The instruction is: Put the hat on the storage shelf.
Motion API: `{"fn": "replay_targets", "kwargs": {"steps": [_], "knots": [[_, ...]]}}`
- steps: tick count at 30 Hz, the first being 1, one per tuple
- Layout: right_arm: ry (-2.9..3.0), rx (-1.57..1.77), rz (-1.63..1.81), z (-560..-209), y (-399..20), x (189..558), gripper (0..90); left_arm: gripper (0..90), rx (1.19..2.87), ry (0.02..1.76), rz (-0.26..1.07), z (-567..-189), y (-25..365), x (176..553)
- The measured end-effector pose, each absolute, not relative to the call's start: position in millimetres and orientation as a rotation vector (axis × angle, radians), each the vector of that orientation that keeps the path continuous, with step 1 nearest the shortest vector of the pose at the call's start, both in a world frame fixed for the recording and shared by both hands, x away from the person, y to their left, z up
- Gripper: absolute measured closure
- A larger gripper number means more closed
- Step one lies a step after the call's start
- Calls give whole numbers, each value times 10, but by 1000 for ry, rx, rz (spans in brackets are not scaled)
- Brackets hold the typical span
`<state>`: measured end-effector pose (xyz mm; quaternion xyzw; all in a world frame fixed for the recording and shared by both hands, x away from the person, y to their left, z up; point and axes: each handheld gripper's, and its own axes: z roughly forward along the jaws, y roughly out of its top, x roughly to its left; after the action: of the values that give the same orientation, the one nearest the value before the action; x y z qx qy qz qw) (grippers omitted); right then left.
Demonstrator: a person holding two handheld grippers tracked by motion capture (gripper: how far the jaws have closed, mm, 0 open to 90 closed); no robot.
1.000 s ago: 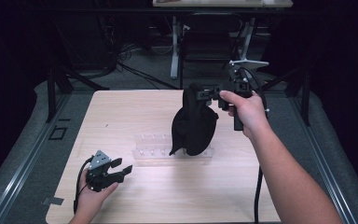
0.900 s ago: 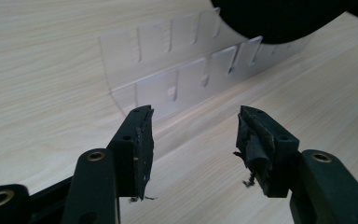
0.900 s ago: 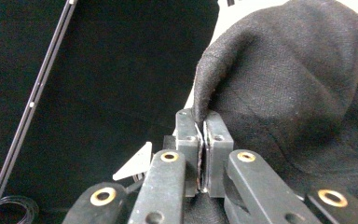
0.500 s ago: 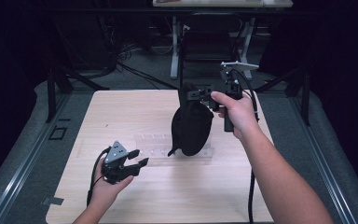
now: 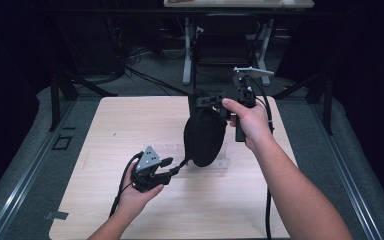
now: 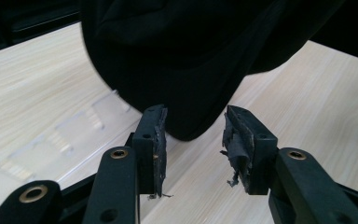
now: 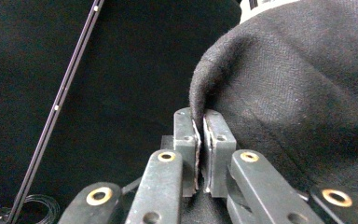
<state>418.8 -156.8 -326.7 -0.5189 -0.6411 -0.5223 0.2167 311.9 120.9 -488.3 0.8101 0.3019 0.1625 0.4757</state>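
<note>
The black cloth [image 5: 203, 137] hung above the middle of the wooden table [image 5: 105, 125], its lower end reaching down to a clear plastic tray [image 5: 167, 150] lying flat there. The right gripper [image 5: 205, 100] held the cloth's top edge, jaws pinched tight on a fold of it. The left gripper [image 6: 193, 140] sat low beside the cloth's bottom tip, jaws parted and holding nothing.

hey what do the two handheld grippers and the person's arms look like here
Both are black. The left gripper carries a grey three-cornered plate and trails a black cable; its jaw pads look frayed. The right gripper has a similar plate and cable. Both forearms are bare, no sleeves visible.
</note>
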Motion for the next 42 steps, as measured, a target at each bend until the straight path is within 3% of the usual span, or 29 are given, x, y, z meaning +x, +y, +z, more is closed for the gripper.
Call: {"fn": "replay_targets", "kwargs": {"steps": [9, 15, 17, 42], "knots": [[-1760, -1437, -1455, -3288, -1551, 4195, 855, 628, 1985, 694, 407, -4793, 1012, 3148], [-1758, -1431, -1454, -3295, -1539, 4194, 853, 715, 2009, 649, 458, -4752, 914, 3124], [-1759, -1428, -1458, -3296, -1537, 4191, 848, 787, 2026, 649, 496, -4745, 893, 3119], [-1855, -1392, -1524, -3100, -1635, 3917, 678, 831, 2047, 633, 556, -4745, 913, 3102]]}}
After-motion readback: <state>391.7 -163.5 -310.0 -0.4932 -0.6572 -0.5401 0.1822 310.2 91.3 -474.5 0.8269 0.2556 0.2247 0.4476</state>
